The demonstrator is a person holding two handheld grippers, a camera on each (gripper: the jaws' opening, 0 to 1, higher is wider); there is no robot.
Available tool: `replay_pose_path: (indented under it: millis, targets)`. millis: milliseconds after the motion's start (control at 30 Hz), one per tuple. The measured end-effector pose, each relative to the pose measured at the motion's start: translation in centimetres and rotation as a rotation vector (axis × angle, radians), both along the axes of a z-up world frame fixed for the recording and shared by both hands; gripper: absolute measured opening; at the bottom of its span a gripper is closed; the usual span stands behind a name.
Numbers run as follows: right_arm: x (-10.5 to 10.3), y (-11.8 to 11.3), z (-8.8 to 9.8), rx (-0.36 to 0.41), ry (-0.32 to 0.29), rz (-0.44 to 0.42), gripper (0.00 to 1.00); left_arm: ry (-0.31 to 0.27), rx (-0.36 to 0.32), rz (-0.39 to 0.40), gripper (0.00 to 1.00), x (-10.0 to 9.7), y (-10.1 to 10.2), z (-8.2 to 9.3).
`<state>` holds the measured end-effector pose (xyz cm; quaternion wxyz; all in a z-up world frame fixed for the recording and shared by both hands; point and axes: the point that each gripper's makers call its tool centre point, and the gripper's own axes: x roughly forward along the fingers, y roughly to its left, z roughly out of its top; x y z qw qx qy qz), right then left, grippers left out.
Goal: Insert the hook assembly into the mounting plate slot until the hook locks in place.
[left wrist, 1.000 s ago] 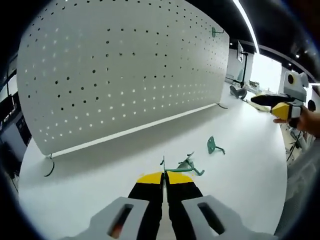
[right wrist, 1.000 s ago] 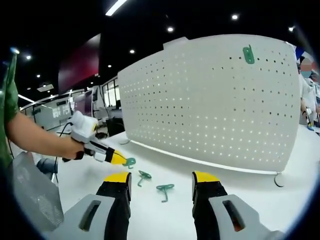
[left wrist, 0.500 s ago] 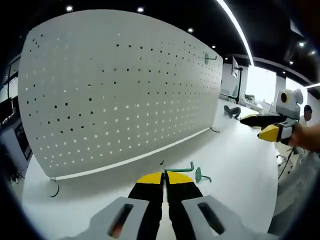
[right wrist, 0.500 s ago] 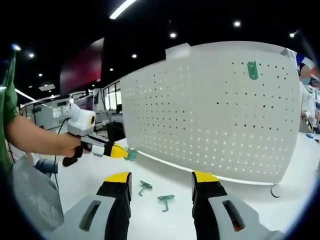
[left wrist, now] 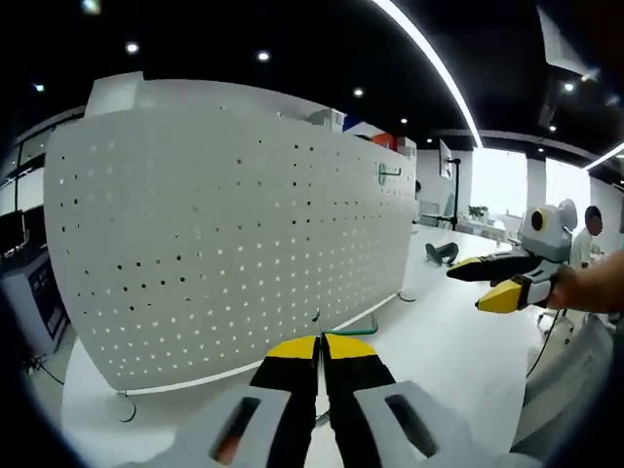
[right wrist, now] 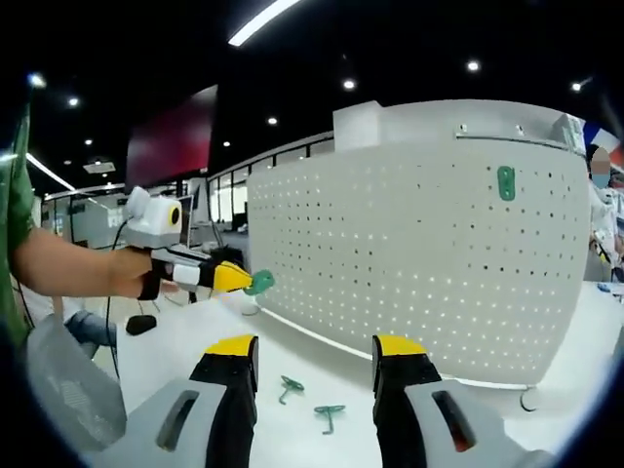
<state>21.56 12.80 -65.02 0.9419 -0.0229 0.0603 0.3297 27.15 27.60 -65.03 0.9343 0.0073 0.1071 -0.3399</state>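
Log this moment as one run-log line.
left gripper: shut on green hook, raised | right gripper: open, empty | pegboard: one hook mounted | table: two hooks loose

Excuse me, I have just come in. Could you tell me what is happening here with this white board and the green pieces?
A person holds a claw in each hand in front of a standing white pegboard. The left claw is shut on a green hook and holds it up in the air, near the board. The right claw is open and holds nothing. Two more green hooks lie on the white table, and one green hook is already mounted high on the board. The held hook is not yet inserted.
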Motion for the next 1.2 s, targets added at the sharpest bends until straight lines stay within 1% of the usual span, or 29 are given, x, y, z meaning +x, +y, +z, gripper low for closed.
replay_pose_path:
  millis: [167,333,633,867,1100,1200]
  targets:
    - [-0.2,0.3,1.0,-0.004,-0.020,0.001,0.47,-0.022,-0.013,0.007,0.02,-0.3,0.3,1.1]
    - [-0.5,0.6,1.9,-0.012,-0.039,0.007,0.47,-0.042,-0.030,0.009,0.02,-0.8,0.1,2.2]
    - [-1.3,0.7,4.3,-0.018,-0.072,0.005,0.46,-0.096,-0.071,0.004,0.02,-2.0,-0.7,5.0]
    - [-2.0,1.7,7.1,0.013,-0.110,0.011,0.44,-0.127,-0.113,0.005,0.02,-2.9,-1.4,6.9]
    - [-2.2,2.5,10.0,0.059,-0.147,0.021,0.42,-0.160,-0.152,-0.004,0.02,-3.6,-2.2,8.9]
    - [-2.3,2.8,11.1,0.070,-0.165,0.021,0.41,-0.178,-0.191,-0.008,0.02,-3.7,-2.6,10.2]
